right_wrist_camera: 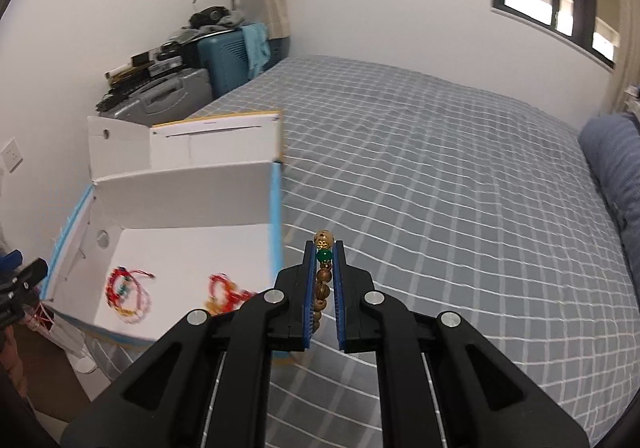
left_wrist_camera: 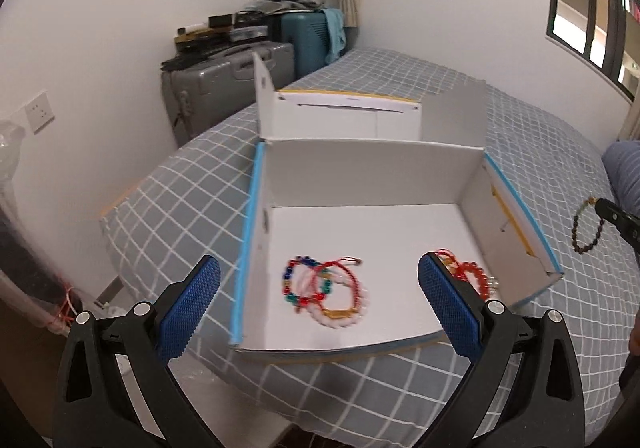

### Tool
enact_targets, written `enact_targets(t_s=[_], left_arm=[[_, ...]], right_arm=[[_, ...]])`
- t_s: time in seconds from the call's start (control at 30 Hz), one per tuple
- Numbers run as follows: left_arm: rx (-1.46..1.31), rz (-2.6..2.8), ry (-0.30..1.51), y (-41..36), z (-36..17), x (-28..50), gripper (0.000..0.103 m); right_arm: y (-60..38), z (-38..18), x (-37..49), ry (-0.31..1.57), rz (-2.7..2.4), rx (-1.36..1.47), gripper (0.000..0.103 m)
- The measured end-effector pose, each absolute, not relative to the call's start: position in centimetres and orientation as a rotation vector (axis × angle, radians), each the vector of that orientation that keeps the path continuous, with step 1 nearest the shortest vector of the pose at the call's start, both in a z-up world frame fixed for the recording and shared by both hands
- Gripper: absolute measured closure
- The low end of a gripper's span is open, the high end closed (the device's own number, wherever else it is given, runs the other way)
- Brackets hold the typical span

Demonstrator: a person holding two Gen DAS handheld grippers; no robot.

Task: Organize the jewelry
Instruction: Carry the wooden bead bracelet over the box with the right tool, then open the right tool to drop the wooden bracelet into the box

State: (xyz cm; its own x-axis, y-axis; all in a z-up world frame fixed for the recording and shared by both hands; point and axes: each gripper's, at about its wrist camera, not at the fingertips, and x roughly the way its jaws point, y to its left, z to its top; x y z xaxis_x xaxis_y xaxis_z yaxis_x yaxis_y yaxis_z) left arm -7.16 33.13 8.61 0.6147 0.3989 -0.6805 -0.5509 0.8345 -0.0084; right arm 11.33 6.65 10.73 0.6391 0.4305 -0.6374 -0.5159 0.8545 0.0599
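While right gripper (right_wrist_camera: 324, 248) stood clamped on wooden bead bracelet (right_wrist_camera: 322, 284), gold and green beads protruded past fingertips, remaining loop hung below jaws. Checked bedspread (right_wrist_camera: 440, 188) lay beneath and ahead of tool. White box (right_wrist_camera: 192, 256), lid up, sat left of tool, on bed edge. Left gripper (left_wrist_camera: 320, 288) stood wide apart, nothing between pads, above box. Multicolour bracelets (left_wrist_camera: 324, 290) lay below, between its fingers; red bracelet (left_wrist_camera: 476, 276) partly hidden behind its right finger.

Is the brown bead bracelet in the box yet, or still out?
Out. The brown bead bracelet is clamped in the right gripper over the bedspread, beside the box.
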Motion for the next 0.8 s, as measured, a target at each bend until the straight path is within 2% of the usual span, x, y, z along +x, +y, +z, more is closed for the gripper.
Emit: enact_targets(t_s=[0.43,0.8], left_arm=[[-0.246,0.598,0.748,35.7,7.4,-8.8,0.006],[-0.260,0.609,0.781,37.0,5.9,-8.8,0.006]], right_arm=[[17.4,7.1,11.1,0.765,0.653,-0.193,0.096],[20.5,3.6,11.2,0.848,0.666,-0.222,0.095]])
